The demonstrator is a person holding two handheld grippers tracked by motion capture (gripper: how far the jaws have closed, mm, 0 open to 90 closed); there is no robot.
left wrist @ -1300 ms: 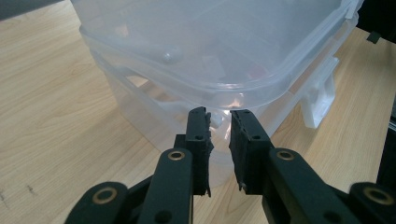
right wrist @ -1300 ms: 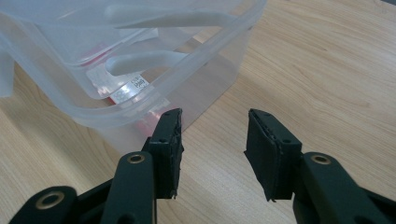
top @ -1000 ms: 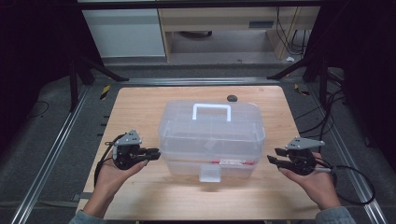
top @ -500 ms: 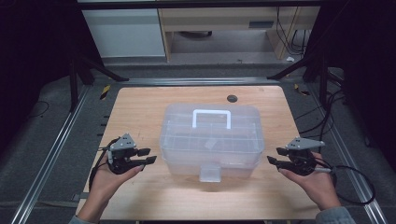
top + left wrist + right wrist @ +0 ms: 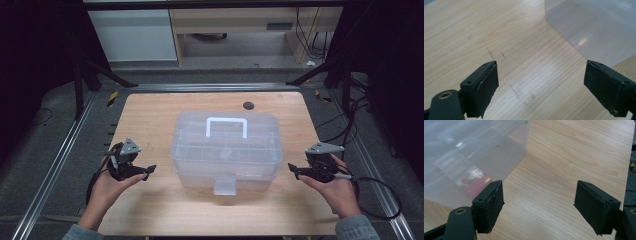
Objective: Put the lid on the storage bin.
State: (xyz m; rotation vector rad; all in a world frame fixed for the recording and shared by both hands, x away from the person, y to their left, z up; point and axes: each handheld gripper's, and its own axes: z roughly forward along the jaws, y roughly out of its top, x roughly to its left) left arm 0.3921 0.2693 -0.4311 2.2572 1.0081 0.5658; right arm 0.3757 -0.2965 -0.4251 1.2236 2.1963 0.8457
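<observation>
Standing at the tabletop (image 5: 150, 115) centre, the clear box (image 5: 225, 150) is free. Left tongs (image 5: 148, 171) at nine o'clock and right tongs (image 5: 291, 169) at three have just been opening, now wide and empty. Risk: uneven closing skews or slides the box.

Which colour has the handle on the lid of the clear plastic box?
White; the handle shows best in the high view.

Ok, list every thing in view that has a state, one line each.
Box: lid shut, upright on the table, touched by neither gripper.
Handle: folded flat on the lid.
Front latch: down.
Left hand-held gripper: open, empty, jaws just opening.
Right hand-held gripper: open, empty, jaws just opening.
</observation>
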